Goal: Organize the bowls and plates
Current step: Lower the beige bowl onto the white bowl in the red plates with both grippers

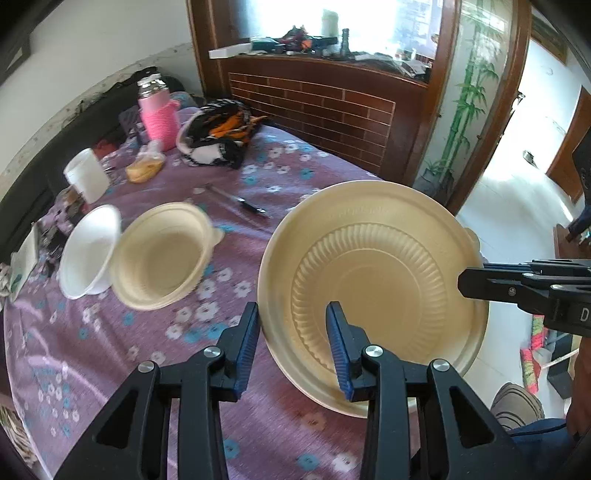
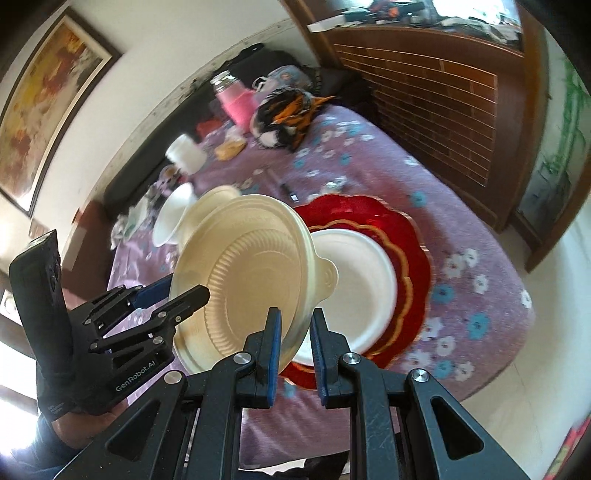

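Tablecloth [image 1: 110, 350] — purple, flowered — lies under a beige bowl [image 1: 369, 288] pinched by right jaws, left jaws slack astride its rim.

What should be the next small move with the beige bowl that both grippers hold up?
Probably carry the beige bowl over the white plate on the red plate and lower it; the right gripper pinches its rim, and it hangs tilted just beside that stack.

walls: plain white wall [image 1: 92, 40], gilt-framed painting [image 2: 44, 99]
furniture: dark wooden slatted cabinet [image 1: 317, 107] under bright window [image 1: 369, 18]
bench: purple flowered cloth [image 1: 110, 354]
floor: pale glossy tiles [image 1: 517, 214]
panel: painted green bamboo [image 1: 469, 96]
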The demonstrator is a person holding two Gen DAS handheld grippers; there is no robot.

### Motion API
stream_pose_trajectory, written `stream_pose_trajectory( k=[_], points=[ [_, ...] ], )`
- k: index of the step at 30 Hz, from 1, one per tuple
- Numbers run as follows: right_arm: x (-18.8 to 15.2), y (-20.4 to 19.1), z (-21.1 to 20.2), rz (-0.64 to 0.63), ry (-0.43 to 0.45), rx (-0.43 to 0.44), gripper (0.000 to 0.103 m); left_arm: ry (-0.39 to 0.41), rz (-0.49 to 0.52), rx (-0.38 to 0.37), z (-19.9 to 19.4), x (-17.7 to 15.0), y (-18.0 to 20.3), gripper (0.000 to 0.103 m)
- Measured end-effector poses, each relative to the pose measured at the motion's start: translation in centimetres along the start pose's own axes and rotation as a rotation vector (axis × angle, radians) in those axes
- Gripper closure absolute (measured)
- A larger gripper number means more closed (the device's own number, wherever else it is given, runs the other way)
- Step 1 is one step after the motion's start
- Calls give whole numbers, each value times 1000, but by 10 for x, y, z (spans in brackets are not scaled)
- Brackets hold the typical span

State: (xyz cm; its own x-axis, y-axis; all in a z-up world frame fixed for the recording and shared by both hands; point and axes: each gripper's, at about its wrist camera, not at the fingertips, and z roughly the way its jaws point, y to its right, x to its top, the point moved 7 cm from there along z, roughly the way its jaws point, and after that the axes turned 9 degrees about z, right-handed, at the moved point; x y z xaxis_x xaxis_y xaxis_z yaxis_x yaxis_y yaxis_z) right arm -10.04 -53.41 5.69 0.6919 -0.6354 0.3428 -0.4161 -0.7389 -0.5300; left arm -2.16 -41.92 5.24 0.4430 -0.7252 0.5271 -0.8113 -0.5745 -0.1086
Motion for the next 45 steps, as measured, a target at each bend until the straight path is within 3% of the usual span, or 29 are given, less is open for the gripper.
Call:
stream_pose_trajectory(
  k=[13,23,45],
  points=[
    [13,47,9,83,-44,-41,86,-46,18,-36,35,14,23,69],
    [15,59,23,101,-91,-48,86,-87,12,-44,51,10,28,68],
    [13,64,34,130,-109,-59,84,-92,23,-59,53,9,28,66]
  ],
)
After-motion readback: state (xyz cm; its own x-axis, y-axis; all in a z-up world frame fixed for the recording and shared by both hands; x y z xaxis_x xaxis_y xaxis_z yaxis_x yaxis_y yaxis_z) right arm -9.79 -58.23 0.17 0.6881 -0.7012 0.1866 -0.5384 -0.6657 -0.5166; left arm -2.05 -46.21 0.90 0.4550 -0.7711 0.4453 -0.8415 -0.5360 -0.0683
